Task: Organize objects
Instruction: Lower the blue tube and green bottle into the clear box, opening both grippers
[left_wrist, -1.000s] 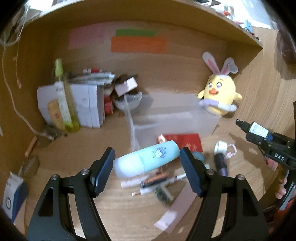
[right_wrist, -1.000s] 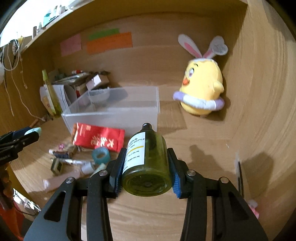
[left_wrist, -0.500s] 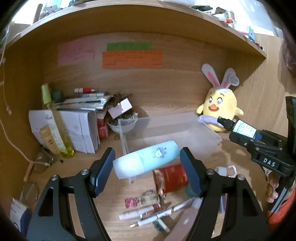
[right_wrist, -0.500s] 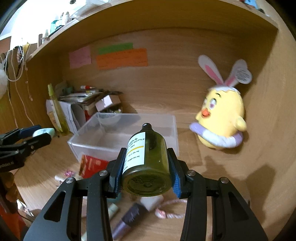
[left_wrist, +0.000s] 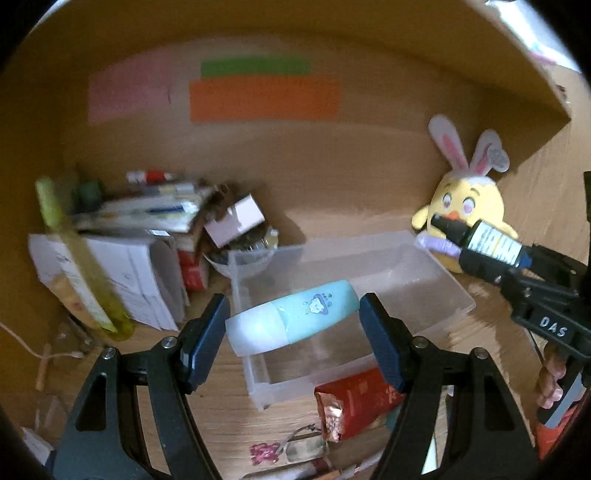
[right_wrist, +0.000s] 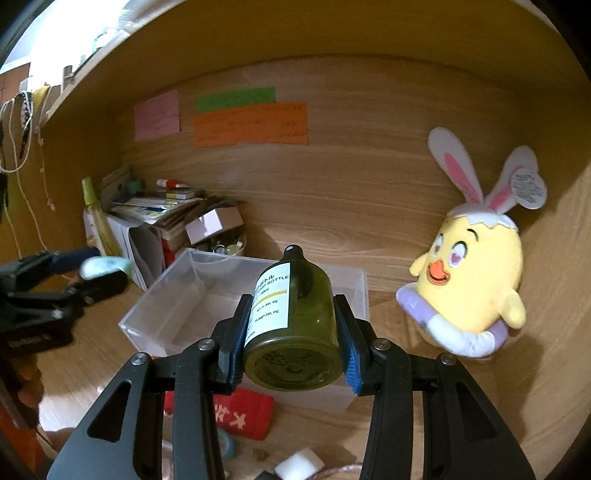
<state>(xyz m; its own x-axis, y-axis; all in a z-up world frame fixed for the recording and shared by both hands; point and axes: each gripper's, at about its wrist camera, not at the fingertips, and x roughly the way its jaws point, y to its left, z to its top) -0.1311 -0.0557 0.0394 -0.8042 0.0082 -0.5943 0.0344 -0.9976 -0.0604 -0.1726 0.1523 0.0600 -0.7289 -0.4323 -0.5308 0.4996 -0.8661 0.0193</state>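
My left gripper (left_wrist: 293, 325) is shut on a pale blue tube (left_wrist: 295, 317) with a cartoon print, held crosswise above the near left corner of a clear plastic bin (left_wrist: 436, 273). My right gripper (right_wrist: 293, 338) is shut on a dark green pump bottle (right_wrist: 295, 325) with a white label, neck pointing forward, held in front of the same bin (right_wrist: 192, 295). The right gripper with its bottle also shows at the right of the left wrist view (left_wrist: 491, 251). The left gripper shows blurred at the left of the right wrist view (right_wrist: 88, 277).
A yellow plush chick (right_wrist: 476, 273) sits against the right wall. A pile of boxes and papers (left_wrist: 140, 236) and a yellow-green bottle (left_wrist: 74, 258) stand at the back left. A red packet (left_wrist: 362, 398), pens and small items lie before the bin. Sticky notes (right_wrist: 251, 122) hang on the back wall.
Both grippers have moved forward and up toward the clear bin with their bottles still held. The desk clutter has dropped lower in both views.
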